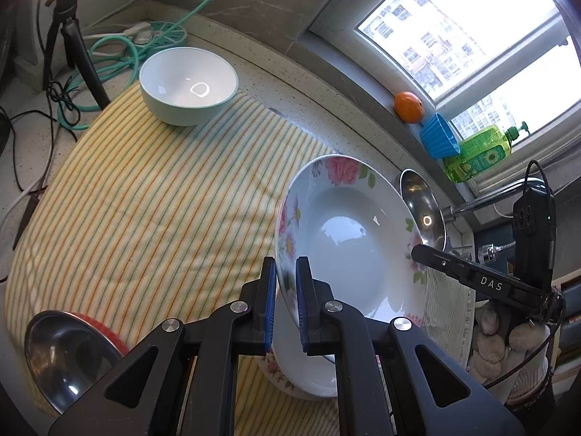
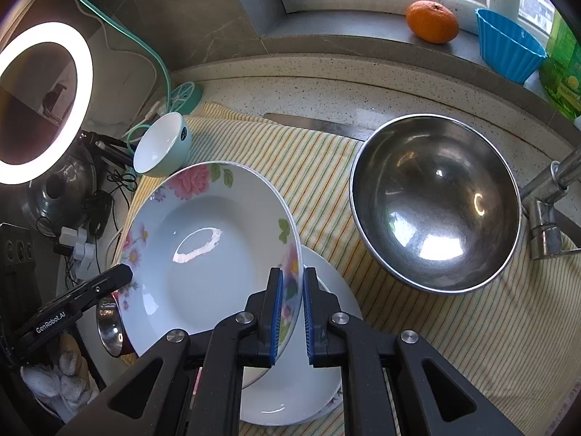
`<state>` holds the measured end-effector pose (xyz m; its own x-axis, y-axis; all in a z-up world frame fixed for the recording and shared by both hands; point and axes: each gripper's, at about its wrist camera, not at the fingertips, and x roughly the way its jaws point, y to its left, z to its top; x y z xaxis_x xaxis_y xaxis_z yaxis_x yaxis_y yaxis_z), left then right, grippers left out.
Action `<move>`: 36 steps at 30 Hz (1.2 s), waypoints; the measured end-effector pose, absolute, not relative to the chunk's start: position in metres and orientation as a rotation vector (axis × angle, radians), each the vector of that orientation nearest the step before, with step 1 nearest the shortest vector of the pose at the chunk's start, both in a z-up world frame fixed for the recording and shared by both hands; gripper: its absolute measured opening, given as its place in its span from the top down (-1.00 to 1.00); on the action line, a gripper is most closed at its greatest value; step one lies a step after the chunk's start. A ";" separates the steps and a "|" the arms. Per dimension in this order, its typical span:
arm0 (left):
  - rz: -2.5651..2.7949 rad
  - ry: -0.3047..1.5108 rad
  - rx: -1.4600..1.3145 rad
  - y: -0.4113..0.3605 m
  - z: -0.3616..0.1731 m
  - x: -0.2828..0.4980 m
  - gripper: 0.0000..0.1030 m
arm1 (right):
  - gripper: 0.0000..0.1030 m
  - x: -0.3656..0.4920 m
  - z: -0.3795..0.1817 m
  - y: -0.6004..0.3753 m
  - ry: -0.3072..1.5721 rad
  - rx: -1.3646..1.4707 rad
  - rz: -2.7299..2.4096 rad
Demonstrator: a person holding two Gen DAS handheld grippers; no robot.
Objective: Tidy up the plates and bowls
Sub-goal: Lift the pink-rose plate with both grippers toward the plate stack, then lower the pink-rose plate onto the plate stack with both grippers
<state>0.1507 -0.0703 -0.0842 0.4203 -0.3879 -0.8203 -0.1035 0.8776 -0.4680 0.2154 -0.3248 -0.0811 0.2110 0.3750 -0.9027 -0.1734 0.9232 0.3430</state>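
Note:
A floral-rimmed deep plate [image 1: 348, 239] is held tilted between both grippers. My left gripper [image 1: 287, 305] is shut on its near rim; my right gripper [image 2: 292, 309] is shut on the opposite rim of the same plate [image 2: 203, 250]. The right gripper's finger [image 1: 468, 276] shows at the plate's far edge in the left view; the left gripper's finger [image 2: 80, 298] shows in the right view. Under the held plate lies a stack of plates [image 2: 308, 381] on the striped cloth [image 1: 145, 218]. A pale green bowl [image 1: 189, 85] stands far back, also in the right view [image 2: 163, 145].
A large steel bowl [image 2: 435, 203] stands on the cloth to the right, next to a faucet [image 2: 544, 218]. A small steel bowl [image 1: 69, 356] sits at the cloth's near left. An orange [image 2: 432, 21], blue cup [image 2: 508, 51] and green bottle [image 1: 479, 152] line the windowsill. Cables and a tripod [image 1: 72, 43] stand at back left.

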 end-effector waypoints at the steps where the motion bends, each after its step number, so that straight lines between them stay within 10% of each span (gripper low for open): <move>1: -0.195 1.138 -0.488 -0.072 -0.084 0.149 0.83 | 0.81 0.211 -0.082 -0.327 1.304 0.190 0.377; 36: -0.275 1.230 -0.354 -0.101 -0.112 0.137 0.83 | 0.81 0.147 -0.108 -0.349 1.302 0.230 0.230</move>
<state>0.1369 -0.1006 -0.1116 0.3131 -0.3912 -0.8654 0.0144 0.9131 -0.4075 0.1475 -0.3486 -0.1085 0.2496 0.2955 -0.9222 -0.0387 0.9546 0.2954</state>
